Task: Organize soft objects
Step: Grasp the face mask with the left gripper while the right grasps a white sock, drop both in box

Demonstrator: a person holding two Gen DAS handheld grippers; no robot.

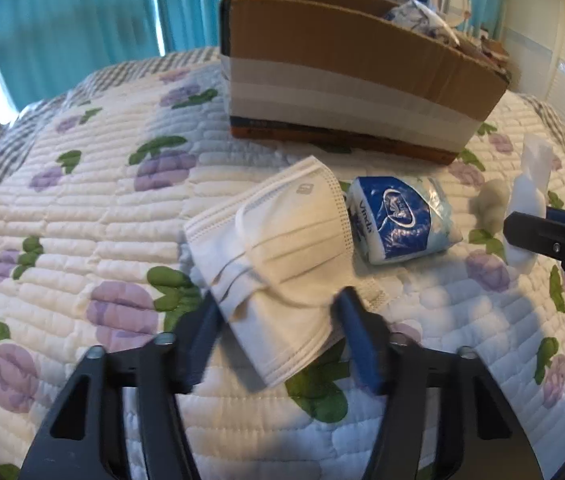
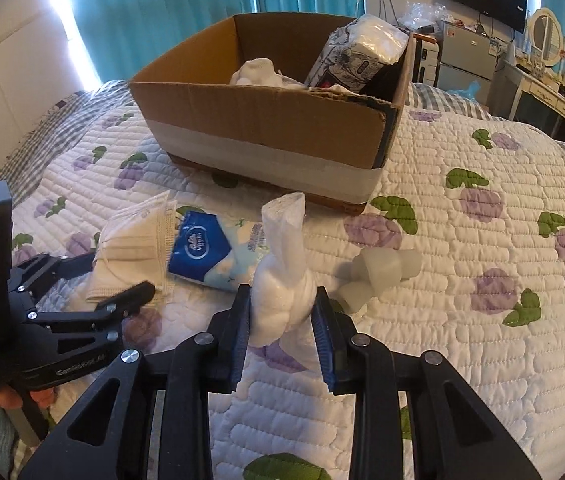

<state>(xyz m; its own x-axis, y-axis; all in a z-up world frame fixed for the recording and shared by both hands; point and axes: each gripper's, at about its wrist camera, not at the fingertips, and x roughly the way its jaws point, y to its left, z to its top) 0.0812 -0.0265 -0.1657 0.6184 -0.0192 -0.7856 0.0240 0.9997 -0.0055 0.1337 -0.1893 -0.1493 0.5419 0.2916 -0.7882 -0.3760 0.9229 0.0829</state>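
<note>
My right gripper (image 2: 282,316) is clamped on the white cotton bag (image 2: 284,276), pads pressing both sides, bag upright over the quilt (image 2: 482,280). My left gripper (image 1: 278,320) is spread wide, straddling the face masks (image 1: 278,240); I can't tell if it touches them. Blue tissue pack (image 1: 398,220) sits just beside the masks at 3 o'clock. Cardboard box (image 2: 274,136) at 12, already holding soft items.

Left gripper (image 1: 278,312) low, jaws spread wide, gripping nothing. Right gripper (image 2: 282,320) level, jaws pressed against a white bundle (image 2: 284,296).
</note>
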